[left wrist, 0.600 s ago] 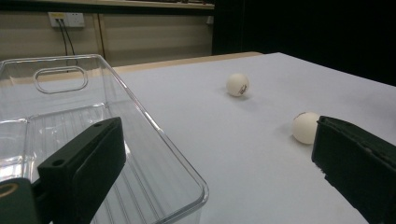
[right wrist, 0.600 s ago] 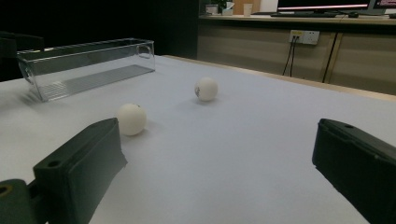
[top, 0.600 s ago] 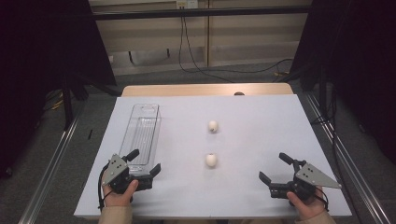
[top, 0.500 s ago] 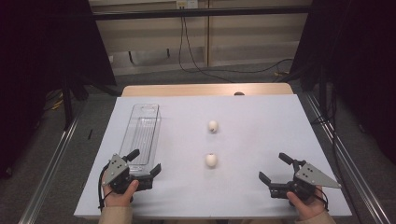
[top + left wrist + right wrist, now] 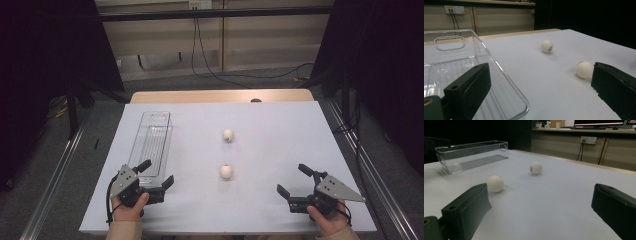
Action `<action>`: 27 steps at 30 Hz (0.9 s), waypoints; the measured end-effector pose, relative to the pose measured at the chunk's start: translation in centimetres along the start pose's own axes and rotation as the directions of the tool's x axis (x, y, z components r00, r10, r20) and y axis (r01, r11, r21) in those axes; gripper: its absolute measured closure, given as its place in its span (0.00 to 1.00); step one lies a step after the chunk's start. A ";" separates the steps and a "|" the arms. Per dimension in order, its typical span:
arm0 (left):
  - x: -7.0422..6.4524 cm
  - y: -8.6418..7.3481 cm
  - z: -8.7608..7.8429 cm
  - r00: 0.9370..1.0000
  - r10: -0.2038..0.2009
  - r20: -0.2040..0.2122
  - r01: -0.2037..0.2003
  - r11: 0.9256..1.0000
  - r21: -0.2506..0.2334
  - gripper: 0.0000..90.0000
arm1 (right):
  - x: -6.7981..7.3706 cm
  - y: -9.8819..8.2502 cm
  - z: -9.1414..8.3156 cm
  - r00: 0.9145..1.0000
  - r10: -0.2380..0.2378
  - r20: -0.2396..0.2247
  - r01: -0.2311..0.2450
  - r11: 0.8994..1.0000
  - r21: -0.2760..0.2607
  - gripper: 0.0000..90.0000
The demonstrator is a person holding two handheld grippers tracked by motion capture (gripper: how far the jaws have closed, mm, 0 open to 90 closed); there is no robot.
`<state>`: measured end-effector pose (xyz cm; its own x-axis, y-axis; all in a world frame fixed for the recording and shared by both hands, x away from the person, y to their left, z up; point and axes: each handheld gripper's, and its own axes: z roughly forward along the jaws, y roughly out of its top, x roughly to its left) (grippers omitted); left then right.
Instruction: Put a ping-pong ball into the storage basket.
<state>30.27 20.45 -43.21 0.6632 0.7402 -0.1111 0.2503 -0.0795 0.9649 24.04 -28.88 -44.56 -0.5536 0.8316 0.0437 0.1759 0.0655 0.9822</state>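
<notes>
Two white balls lie on the white table: the near ball [image 5: 226, 171] [image 5: 584, 70] [image 5: 495, 183] and the far ball [image 5: 228, 135] [image 5: 547, 46] [image 5: 535, 167]. A clear plastic bin [image 5: 152, 142] [image 5: 461, 75] [image 5: 471, 155] stands lengthwise at the left, with nothing in it. My left gripper [image 5: 156, 173] [image 5: 541, 92] rests at the bin's near end, open and holding nothing. At the front right my right gripper [image 5: 296, 180] [image 5: 541, 210] is open too, with bare table between its jaws. Both balls lie well apart from either gripper.
The white table top [image 5: 280, 130] ends in a wooden strip [image 5: 220, 96] at the far side. Metal rails [image 5: 55, 175] run along both sides of the table. Cables [image 5: 210, 60] hang at the back wall.
</notes>
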 end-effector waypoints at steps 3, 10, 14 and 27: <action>-0.1 0.0 0.1 1.000 0.006 0.007 -0.006 1.000 0.003 0.03 | 0.0 0.0 0.0 1.000 -0.001 -0.002 0.001 1.000 -0.001 0.01; -0.4 0.1 0.4 1.000 -0.001 0.018 0.001 1.000 0.007 0.03 | 0.0 0.0 -0.1 1.000 0.001 -0.005 -0.001 1.000 -0.006 0.01; -0.5 0.2 0.7 1.000 0.006 0.025 -0.006 1.000 0.012 0.02 | 0.0 0.0 0.0 1.000 0.002 -0.007 -0.002 1.000 -0.005 0.01; -1.1 0.5 1.7 0.998 0.004 0.060 -0.005 1.000 0.014 0.02 | 0.2 0.1 0.0 1.000 -0.006 -0.014 0.006 1.000 -0.003 0.01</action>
<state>30.87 18.45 -42.98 0.7051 0.6987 -0.1213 0.2569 -0.0923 0.9620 23.99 -28.72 -44.48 -0.5657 0.8237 0.0399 0.1696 0.0688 0.9831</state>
